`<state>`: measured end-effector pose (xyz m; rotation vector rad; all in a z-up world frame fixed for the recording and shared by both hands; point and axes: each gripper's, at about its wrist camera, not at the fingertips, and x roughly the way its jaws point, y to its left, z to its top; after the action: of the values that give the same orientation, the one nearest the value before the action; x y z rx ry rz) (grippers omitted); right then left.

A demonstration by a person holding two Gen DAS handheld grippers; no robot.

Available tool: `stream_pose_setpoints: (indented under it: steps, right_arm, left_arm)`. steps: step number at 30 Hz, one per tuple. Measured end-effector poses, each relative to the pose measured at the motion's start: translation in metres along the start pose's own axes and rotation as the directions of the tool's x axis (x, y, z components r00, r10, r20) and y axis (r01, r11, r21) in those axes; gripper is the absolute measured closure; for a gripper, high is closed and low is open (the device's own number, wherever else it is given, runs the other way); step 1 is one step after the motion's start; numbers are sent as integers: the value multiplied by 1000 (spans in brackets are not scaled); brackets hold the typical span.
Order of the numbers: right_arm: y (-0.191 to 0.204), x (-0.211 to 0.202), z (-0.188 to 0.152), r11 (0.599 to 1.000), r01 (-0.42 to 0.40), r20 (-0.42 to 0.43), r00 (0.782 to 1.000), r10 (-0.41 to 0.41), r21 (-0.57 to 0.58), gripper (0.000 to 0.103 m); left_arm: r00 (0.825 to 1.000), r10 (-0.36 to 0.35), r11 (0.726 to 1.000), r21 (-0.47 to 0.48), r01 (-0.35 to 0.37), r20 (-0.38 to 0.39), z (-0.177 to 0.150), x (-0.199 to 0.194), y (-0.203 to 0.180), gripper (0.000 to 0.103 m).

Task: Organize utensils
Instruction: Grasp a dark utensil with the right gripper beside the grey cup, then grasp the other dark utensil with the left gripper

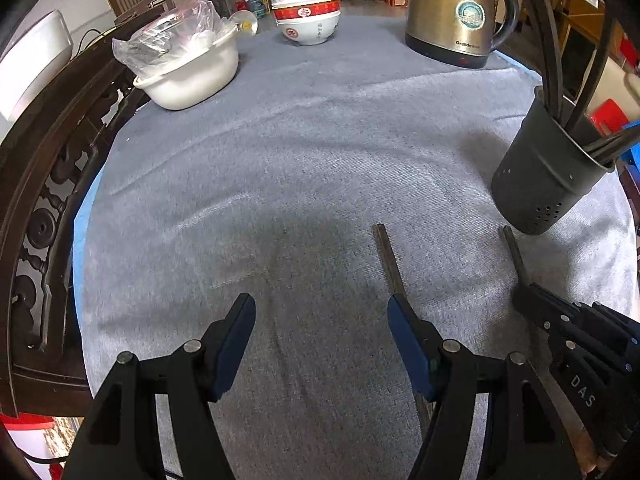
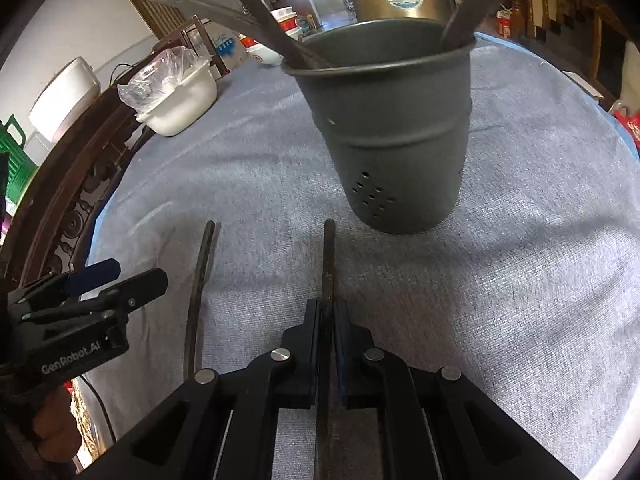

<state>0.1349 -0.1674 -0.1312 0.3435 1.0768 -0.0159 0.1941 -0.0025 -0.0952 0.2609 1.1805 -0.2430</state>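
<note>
Two grippers tilt steeply down: right gripper [image 2: 328,312] clamps a chopstick [image 2: 329,256], left gripper [image 1: 320,320] gapes.

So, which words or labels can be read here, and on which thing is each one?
"Orelide": kettle, on its black base band; what follows is blurred.
"DAS": right tool, on its body.
"GenRobot.AI": left tool, on its body.
Kettle's round sticker: too blurred.
Red marks and dark characters on the bowls: unreadable.

a home dining room, it seems. stacked bowls [image 1: 307,16] and an electric kettle [image 1: 456,12] stand at the top of the frame. a carved wooden chair [image 1: 52,184] lines the cloth-covered surface [image 1: 304,152] at left.
</note>
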Motion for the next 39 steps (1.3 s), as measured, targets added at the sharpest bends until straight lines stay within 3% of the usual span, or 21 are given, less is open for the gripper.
stream_pose_setpoints:
  steps: [7, 14, 22, 34, 39]
  right_arm:
    - [-2, 1, 1, 1000, -12, 7, 1000, 12, -3, 94]
    - [-4, 2, 4, 1000, -23, -7, 1000, 23, -4, 94]
    - [-6, 4, 6, 999, -39, -17, 999, 39, 0, 94]
    - [-7, 6, 12, 999, -47, -60, 997, 48, 16, 94]
    - [-7, 8, 18, 999, -48, -98, 994, 50, 24, 94]
  left_arm:
    - [1000, -7, 1000, 16, 7, -15, 3, 6, -8, 34]
    - [995, -80, 997, 4, 81, -66, 14, 18, -8, 34]
    - [965, -205, 979, -51, 200, -162, 23, 39, -7, 34]
    - [949, -256, 966, -84, 244, -184, 40, 52, -2, 34]
    - [961, -221, 975, -44, 217, -164, 43, 52, -11, 50]
